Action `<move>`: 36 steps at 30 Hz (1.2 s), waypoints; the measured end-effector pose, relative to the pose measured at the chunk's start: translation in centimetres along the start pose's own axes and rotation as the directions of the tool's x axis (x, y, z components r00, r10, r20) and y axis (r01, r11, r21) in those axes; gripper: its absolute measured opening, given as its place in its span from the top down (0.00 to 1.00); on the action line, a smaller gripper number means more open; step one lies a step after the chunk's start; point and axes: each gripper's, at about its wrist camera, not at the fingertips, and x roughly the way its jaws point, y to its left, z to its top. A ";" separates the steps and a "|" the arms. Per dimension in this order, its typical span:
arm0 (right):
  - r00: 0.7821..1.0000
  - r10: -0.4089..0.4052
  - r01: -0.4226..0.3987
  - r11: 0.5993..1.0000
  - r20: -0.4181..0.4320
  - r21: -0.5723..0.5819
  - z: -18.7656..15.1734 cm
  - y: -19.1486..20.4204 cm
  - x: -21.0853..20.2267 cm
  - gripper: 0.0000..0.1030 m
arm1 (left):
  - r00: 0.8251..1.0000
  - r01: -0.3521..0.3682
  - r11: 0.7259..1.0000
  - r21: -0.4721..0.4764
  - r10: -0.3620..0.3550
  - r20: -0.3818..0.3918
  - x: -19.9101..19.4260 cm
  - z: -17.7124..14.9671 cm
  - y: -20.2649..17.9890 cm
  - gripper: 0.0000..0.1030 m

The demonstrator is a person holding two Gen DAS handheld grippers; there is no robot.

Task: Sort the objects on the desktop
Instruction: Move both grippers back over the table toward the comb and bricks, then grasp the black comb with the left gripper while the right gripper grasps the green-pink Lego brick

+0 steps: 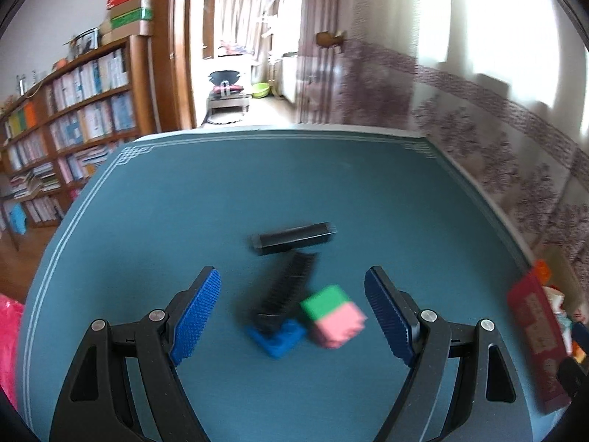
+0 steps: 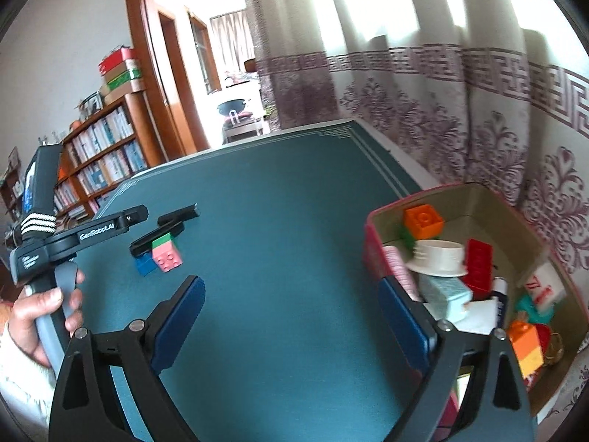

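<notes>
So the worktop (image 1: 184, 199) is covered in a teal mat with thin pale double lines and a little knot pattern at the corners. Sitting on it is a small cluster: a green-and-pink block (image 1: 333, 316) with studs and a boxy shape, a blue brick (image 1: 278, 339) touching it, a black comb (image 1: 287, 287) with fine teeth lying across the brick, and a black bar (image 1: 292, 239) just beyond — rectangular, smooth, a bit blurred. The left gripper (image 1: 292, 316) hangs right over this cluster with its fingers (image 1: 195, 316) spread wide, nothing touching the ribbed blue pads, so it's released. From the right wrist view you can see a hand (image 2: 40, 316) wrapped round the left gripper's grey handle, with a knit white sleeve (image 2: 18, 368) below it. The right gripper (image 2: 294, 316) is spread wide too, empty, over bare mat. Beside its right finger sits a cardboard box (image 2: 533, 228) with a red rim, holding already-sorted stuff: an orange studded brick (image 2: 423, 221), a red brick (image 2: 478, 263), a white round plastic lid (image 2: 438, 256) with threads, plus a pale mint carton (image 2: 445, 291). The box sits well apart from the cluster.
</notes>
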 end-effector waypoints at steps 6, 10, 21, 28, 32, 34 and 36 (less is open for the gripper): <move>0.999 0.027 -0.028 0.999 -0.028 -0.038 0.1 1.7 1.3 0.06 | 0.999 0.005 1.000 0.008 -0.005 -0.041 2.1 0.1 1.7 0.19; 0.998 0.041 -0.044 0.997 -0.046 -0.060 0.0 2.8 2.1 0.06 | 0.998 0.030 0.999 0.025 -0.029 -0.058 3.2 0.0 1.4 0.19; 0.993 0.056 -0.064 0.995 -0.105 -0.070 -0.2 3.7 4.2 0.06 | 0.995 0.047 0.998 0.044 -0.042 -0.094 6.3 -0.1 1.1 0.19; 0.990 0.063 -0.075 0.993 -0.127 -0.090 -0.3 4.4 5.2 0.06 | 0.991 0.072 0.997 0.000 -0.072 -0.113 7.0 -0.3 2.6 0.19; 0.987 0.069 -0.084 0.991 -0.144 -0.101 -0.3 5.0 6.0 0.06 | 0.995 0.049 0.998 0.034 -0.045 -0.094 6.7 -0.4 2.6 0.19; 0.986 0.072 -0.089 0.990 -0.148 -0.111 -0.2 5.4 6.2 0.06 | 0.996 0.032 0.998 0.060 -0.027 -0.084 6.7 -0.3 2.4 0.19; 0.985 0.076 -0.095 0.988 -0.153 -0.122 -0.3 5.8 6.4 0.06 | 0.997 0.018 0.996 0.086 -0.011 -0.078 6.6 -0.3 2.2 0.19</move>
